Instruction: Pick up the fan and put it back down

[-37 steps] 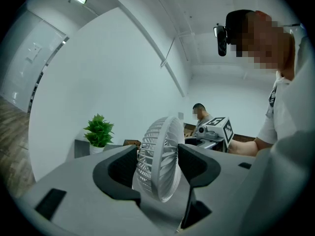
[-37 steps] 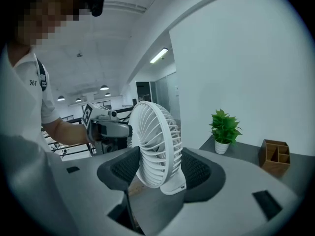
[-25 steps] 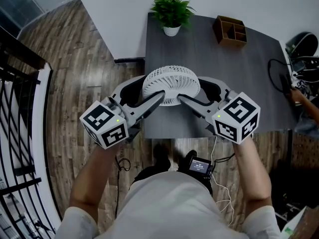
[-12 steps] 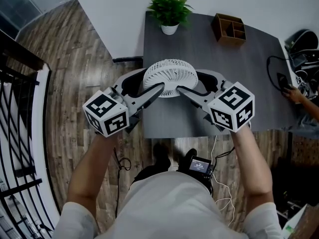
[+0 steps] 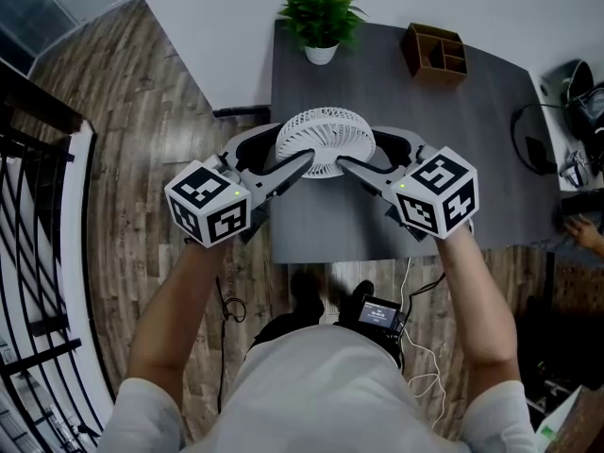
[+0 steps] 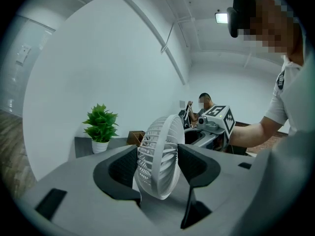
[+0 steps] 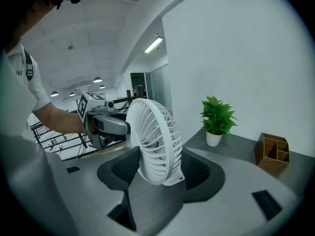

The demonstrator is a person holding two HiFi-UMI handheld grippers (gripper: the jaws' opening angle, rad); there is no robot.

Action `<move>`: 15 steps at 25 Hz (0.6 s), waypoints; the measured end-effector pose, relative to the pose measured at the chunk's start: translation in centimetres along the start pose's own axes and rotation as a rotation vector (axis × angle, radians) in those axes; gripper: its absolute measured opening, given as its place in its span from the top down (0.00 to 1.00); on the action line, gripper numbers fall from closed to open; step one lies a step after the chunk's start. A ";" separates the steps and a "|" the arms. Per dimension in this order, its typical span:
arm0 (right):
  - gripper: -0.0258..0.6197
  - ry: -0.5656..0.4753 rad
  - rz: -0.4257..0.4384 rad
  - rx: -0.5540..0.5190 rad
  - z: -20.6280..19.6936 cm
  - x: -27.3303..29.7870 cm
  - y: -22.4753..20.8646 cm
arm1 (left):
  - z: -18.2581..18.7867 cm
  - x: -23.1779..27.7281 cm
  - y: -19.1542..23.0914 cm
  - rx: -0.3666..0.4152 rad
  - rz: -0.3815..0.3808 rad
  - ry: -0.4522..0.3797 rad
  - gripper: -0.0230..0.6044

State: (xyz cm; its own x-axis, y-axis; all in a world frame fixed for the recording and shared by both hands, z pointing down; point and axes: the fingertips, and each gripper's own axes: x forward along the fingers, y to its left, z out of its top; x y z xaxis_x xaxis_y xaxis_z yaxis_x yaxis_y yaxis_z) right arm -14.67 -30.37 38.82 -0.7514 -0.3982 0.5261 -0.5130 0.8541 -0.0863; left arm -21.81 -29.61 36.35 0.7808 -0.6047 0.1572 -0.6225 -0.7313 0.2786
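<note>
White fan (image 5: pixel 326 140) at upper centre over the desk (image 5: pixel 377 78), disc flat, grille facing up, left claw (image 5: pixel 276 156) and right claw (image 5: pixel 376 157) pinching opposite rims, only the gripper views show its thin profile

Seen from the head view, the fan (image 5: pixel 326 140) covers its own foot, so whether it rests on the table (image 5: pixel 472 130) cannot be told. The person's hands are hidden behind the marker cubes (image 5: pixel 209 215). At the right edge another person's arm (image 5: pixel 585 234) is cut off. In the left gripper view the fan hides part of a wooden box (image 6: pixel 133 137), and a person far behind (image 6: pixel 203 106) is too small to make out.
</note>
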 end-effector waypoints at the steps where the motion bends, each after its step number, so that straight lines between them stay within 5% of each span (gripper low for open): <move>1: 0.55 0.000 -0.001 0.000 0.0 0.1 -0.1 | 0.0 0.1 0.1 0.003 0.001 0.001 0.53; 15: 0.55 0.025 0.003 0.004 -0.4 1.3 -1.3 | -0.7 0.9 1.4 -0.015 0.017 0.029 0.53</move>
State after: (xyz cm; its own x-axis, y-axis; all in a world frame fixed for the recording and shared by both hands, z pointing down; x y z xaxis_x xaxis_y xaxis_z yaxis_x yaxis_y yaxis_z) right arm -14.78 -31.83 39.98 -0.7423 -0.3869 0.5470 -0.5122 0.8540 -0.0911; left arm -21.93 -30.97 37.53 0.7717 -0.6073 0.1889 -0.6347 -0.7165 0.2894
